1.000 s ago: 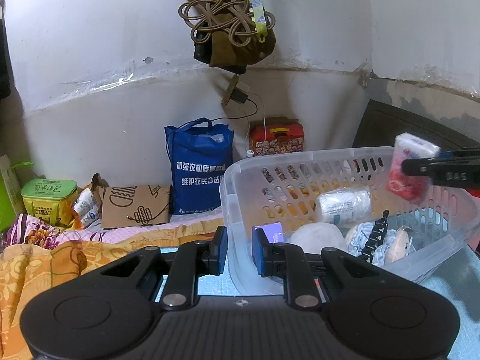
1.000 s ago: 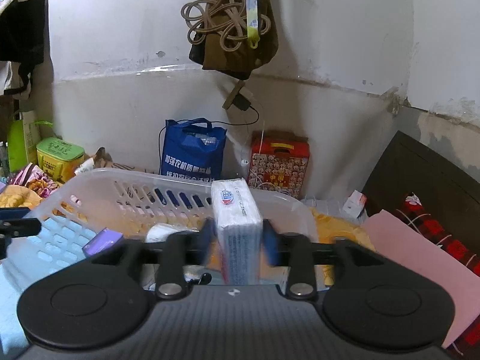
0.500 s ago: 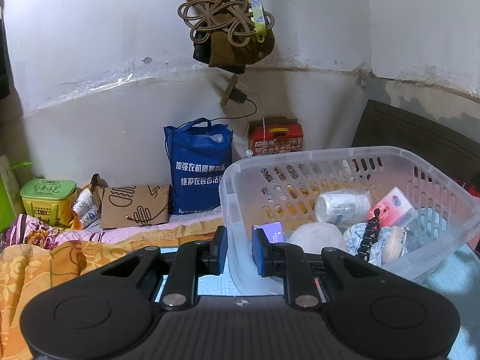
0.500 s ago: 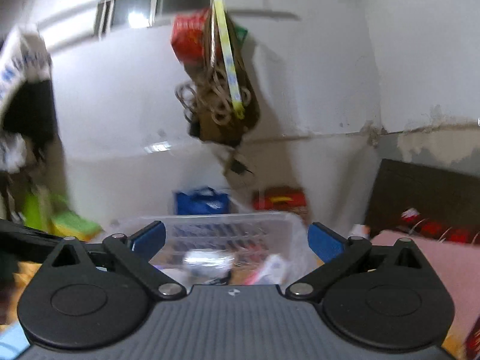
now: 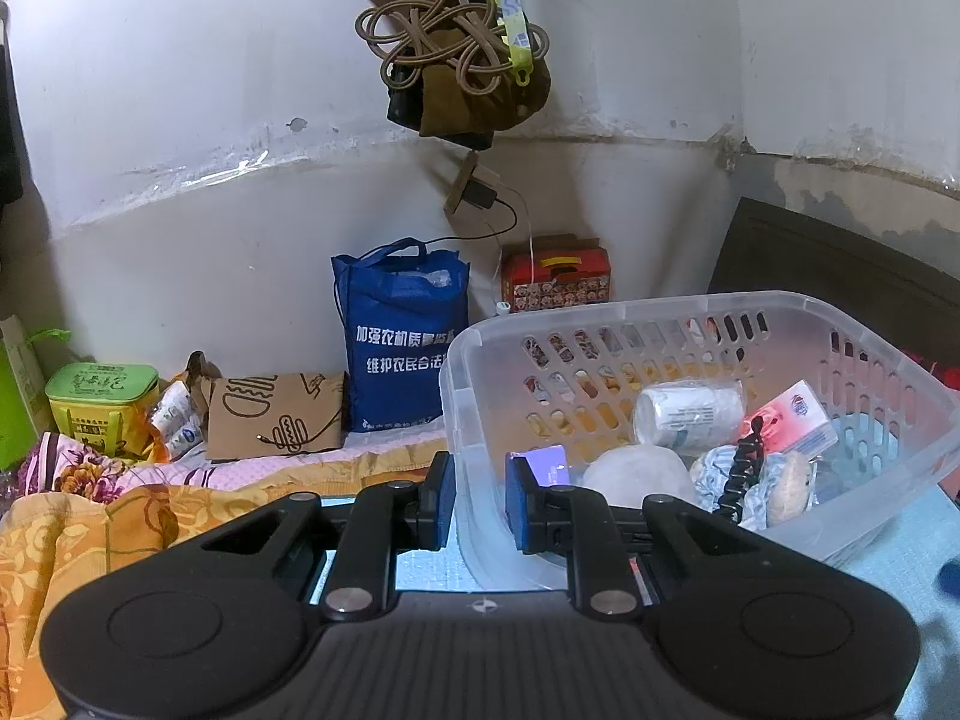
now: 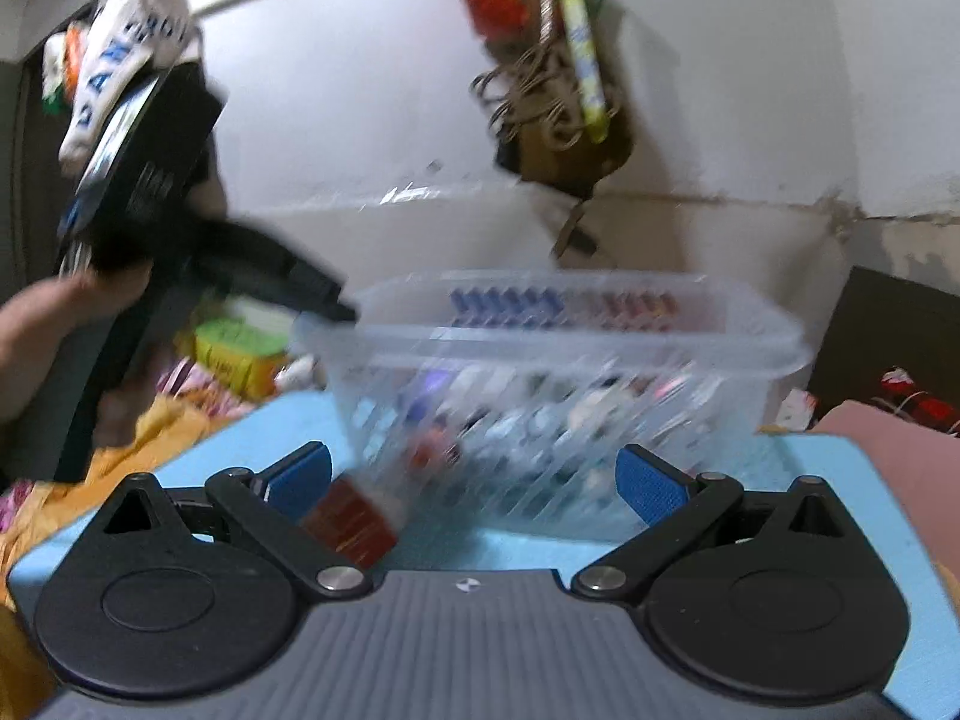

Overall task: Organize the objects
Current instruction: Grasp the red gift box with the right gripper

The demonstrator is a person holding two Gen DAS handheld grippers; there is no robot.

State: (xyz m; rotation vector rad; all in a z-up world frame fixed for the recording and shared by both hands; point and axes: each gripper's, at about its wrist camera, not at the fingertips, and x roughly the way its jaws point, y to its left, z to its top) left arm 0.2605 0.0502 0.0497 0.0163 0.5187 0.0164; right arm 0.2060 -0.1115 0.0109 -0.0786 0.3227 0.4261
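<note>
A clear plastic basket stands on a blue mat. In it lie a pink-and-white tissue pack, a white roll, a white bundle and a black coiled cord. My left gripper is shut on the basket's near left wall. Seen from the right wrist, a hand holds that left gripper at the corner of the basket. My right gripper stands wide open in front of the basket, holding nothing. A blurred red-brown box lies on the mat by its left finger.
Against the back wall stand a blue bag, a red tin, a brown paper bag and a green box. Cords and clothes hang above. An orange blanket lies left, a pink cloth right.
My right gripper let go of the tissue pack, which now lies in the basket. It opened wide and drew back and down, out of the left wrist view. The left gripper stayed put.
</note>
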